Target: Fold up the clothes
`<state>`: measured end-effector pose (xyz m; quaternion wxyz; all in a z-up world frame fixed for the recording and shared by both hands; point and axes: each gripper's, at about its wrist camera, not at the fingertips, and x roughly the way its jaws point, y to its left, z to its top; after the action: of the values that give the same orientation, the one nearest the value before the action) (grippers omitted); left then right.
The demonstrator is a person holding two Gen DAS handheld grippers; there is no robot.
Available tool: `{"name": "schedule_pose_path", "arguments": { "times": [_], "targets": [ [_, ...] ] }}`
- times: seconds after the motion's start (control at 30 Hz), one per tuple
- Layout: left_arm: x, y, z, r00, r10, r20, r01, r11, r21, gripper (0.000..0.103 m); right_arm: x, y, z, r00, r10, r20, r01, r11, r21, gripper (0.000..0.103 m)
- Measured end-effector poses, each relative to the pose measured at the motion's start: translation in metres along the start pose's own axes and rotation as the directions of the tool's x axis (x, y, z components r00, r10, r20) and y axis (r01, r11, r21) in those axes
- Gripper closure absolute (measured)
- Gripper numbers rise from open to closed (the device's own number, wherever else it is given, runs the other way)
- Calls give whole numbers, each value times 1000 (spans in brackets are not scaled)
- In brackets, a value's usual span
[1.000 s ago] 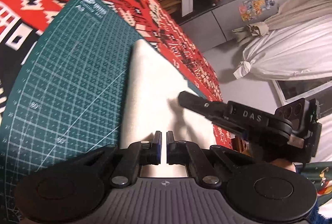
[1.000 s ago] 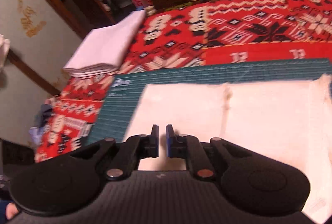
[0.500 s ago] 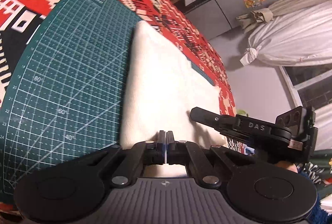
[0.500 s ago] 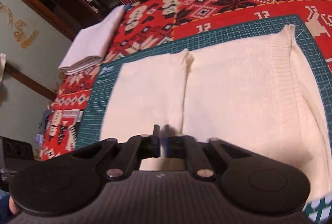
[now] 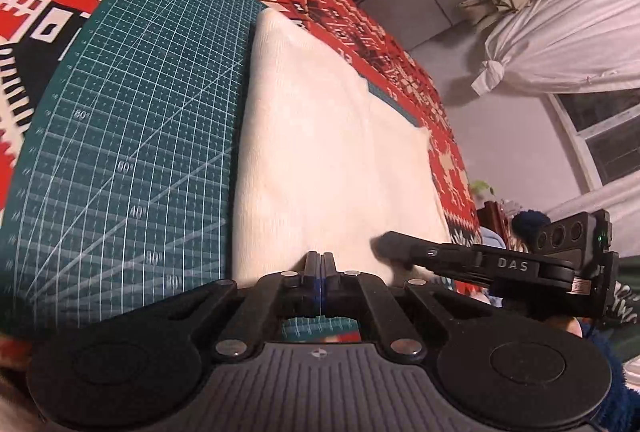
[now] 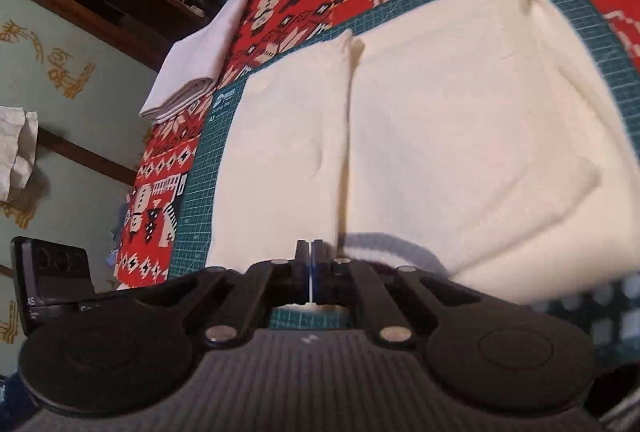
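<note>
Red, black and cream patterned cloth point(image 5: 340, 28) covers the worktop, and on it lies a dark green gridded cutting mat point(image 5: 132, 136) printed with white lines and angle marks. At the far left of the cloth, seen from my right wrist camera, sits a stack of folded white fabric point(image 6: 200, 64), well apart from the mat's corner.

My left hand-held gripper point(image 5: 320, 264) has its two black fingers pressed together on the near edge of the cream knitted garment point(image 5: 320, 152), a thin sliver of pale cloth showing between the blue pads. That garment lies flat on the right part of the mat, its far corner reaching over the mat's edge onto the patterned cloth.

Just to the right, my right hand-held gripper point(image 5: 384, 244) lies low against the same near edge. From its own camera the fingers point(image 6: 316, 256) are closed together on a thin pale strip of the garment's hem. A vertical seam or fold line point(image 6: 346, 120) runs away from the fingertips, and the garment's right side has a ribbed band point(image 6: 532, 4) near the mat's far border.
</note>
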<state>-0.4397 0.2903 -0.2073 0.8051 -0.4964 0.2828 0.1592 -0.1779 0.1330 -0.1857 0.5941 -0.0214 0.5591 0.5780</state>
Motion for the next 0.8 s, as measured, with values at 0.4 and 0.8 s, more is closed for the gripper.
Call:
{"name": "schedule_pose_path", "arguments": {
  "times": [0.4,0.8],
  "targets": [
    [-23,13,-3,986,156,64,-158,987,17,79,-108,-63,-14,880,-423,217,419,905,70,71],
    [-18,5,-3,982,184,31,-185,982,42,87,-86,-70,-12,883,-432,184,437,900,17,95]
  ]
}}
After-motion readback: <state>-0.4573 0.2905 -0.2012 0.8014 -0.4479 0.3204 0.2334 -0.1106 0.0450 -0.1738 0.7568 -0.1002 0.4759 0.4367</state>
